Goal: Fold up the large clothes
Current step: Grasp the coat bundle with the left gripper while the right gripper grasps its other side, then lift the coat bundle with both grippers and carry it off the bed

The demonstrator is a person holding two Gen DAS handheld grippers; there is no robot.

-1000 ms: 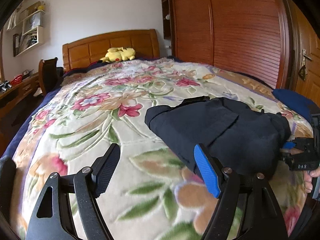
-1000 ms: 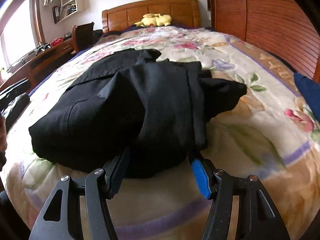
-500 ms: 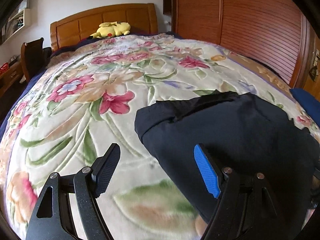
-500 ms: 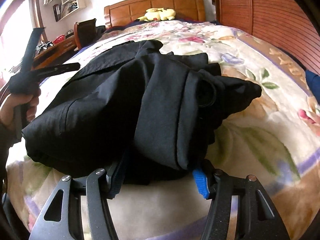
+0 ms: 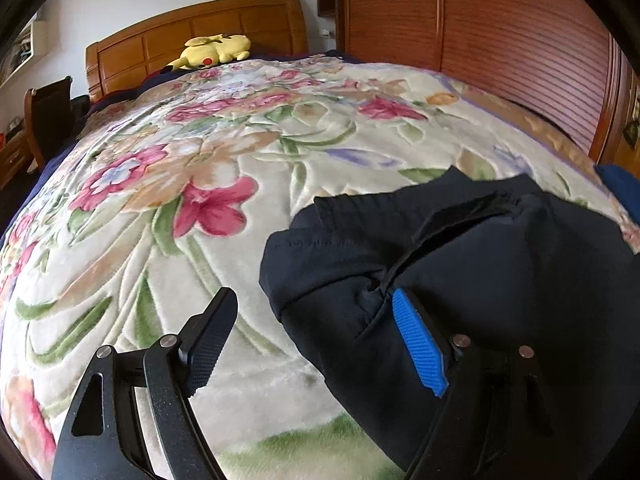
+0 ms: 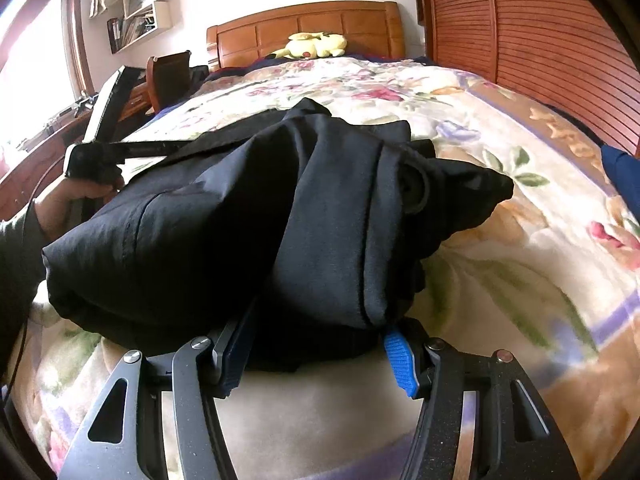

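Note:
A dark navy garment (image 5: 460, 264) lies in a folded, bunched pile on the floral bedspread (image 5: 192, 184); it also fills the middle of the right wrist view (image 6: 256, 216). My left gripper (image 5: 316, 340) is open at the pile's left edge, its blue-padded finger (image 5: 418, 344) pressed against the cloth and its black finger over bare bedspread. My right gripper (image 6: 316, 348) is open at the pile's near edge, with the cloth's hem lying between and over its fingertips. The left gripper, held in a hand, shows at the left of the right wrist view (image 6: 100, 128).
A yellow plush toy (image 5: 214, 50) lies by the wooden headboard (image 5: 192, 36). A slatted wooden wardrobe (image 5: 500, 48) runs along the bed's right side. A chair (image 6: 168, 76) and desk stand left of the bed. A blue item (image 6: 622, 172) lies at the right edge.
My left gripper has moved in to the pile's left edge, its blue finger now touching the cloth. My right gripper has pushed further in under the near hem. Both stay open.

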